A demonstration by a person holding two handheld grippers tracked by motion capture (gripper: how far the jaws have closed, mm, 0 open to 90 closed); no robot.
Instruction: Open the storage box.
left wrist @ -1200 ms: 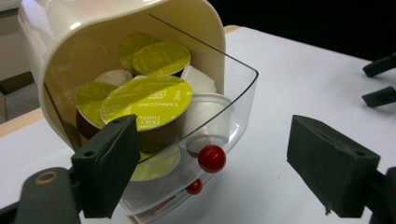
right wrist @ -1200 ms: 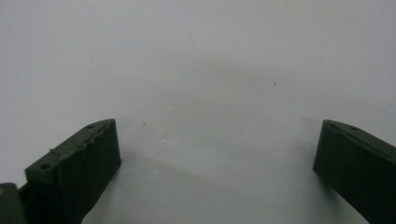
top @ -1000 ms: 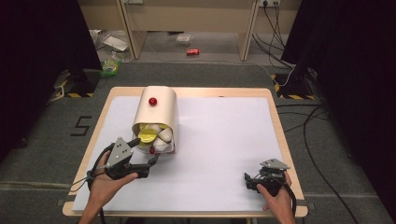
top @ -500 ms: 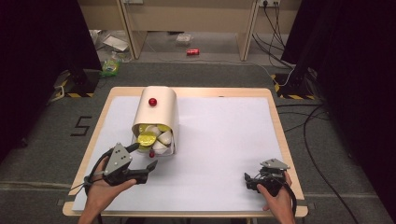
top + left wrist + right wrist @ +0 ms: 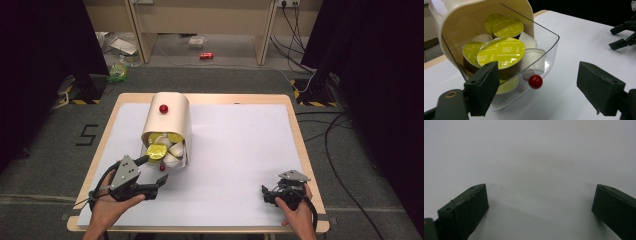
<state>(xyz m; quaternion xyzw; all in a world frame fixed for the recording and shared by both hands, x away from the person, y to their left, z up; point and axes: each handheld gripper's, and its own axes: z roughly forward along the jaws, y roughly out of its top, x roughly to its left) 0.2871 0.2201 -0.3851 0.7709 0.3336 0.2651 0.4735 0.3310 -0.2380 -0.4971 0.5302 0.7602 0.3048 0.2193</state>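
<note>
White paper covers the desk (image 5: 240, 150); a cream plastic capsule dispenser (image 5: 167, 120) lies there, its clear drawer (image 5: 549, 50) pulled out. Left hand-held gripper (image 5: 150, 172), wide open and empty, faces the small red knob (image 5: 535, 81), a light, slippery, rigid handle

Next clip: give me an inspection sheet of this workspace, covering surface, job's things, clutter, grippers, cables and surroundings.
Surface: wooden table under a white sheet.
Job's things: cream capsule box lying on its side, its clear drawer pulled out and full of coffee capsules; red knob on the drawer front.
Clutter: nothing seen on the table.
Grippers: left hand-held gripper open, its jaws on either side of the knob and clear of it; right hand-held gripper open over bare sheet.
Cables: several run across the floor at right.
Surroundings: litter and a red can on the floor beyond the table.
</note>
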